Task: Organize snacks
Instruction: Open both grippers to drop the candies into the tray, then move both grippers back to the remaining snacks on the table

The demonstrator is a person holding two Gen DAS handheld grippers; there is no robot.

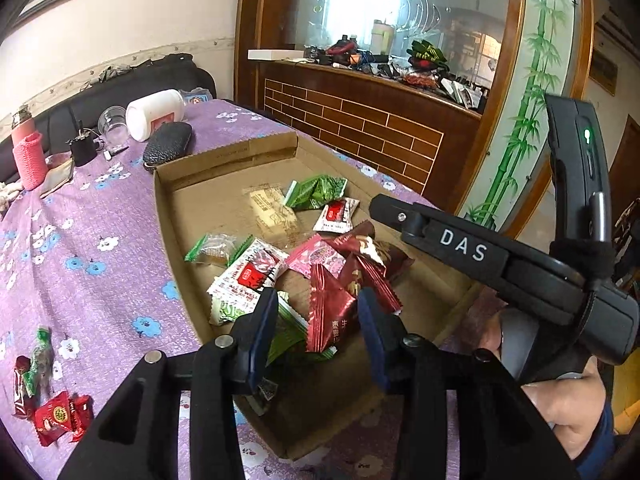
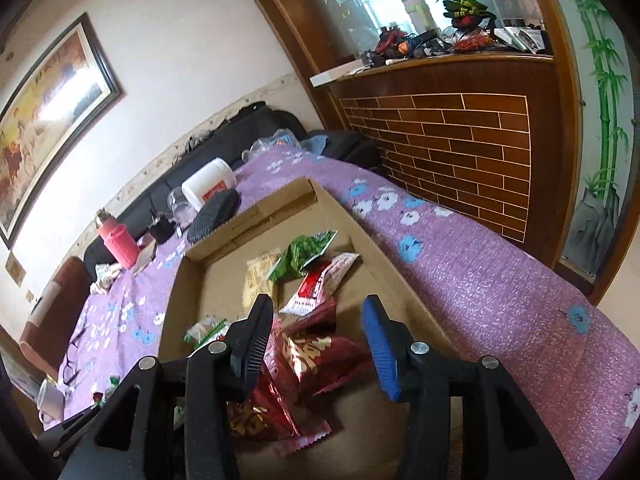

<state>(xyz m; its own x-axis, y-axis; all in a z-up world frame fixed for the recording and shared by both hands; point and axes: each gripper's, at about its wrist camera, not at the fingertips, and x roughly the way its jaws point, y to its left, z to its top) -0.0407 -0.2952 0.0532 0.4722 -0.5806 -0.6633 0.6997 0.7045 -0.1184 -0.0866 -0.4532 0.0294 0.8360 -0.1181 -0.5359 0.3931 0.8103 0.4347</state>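
A shallow cardboard box lies on the purple flowered tablecloth and holds several snack packets: green, white-and-red, pink and dark red. My left gripper is open and empty just above the dark red packet. My right gripper is open and empty over dark red packets in the same box; its body shows in the left wrist view. Loose red and green snacks lie on the cloth left of the box.
At the table's far end stand a pink bottle, a white jar on its side, a clear cup and a black case. A brick-patterned wooden counter runs along the right.
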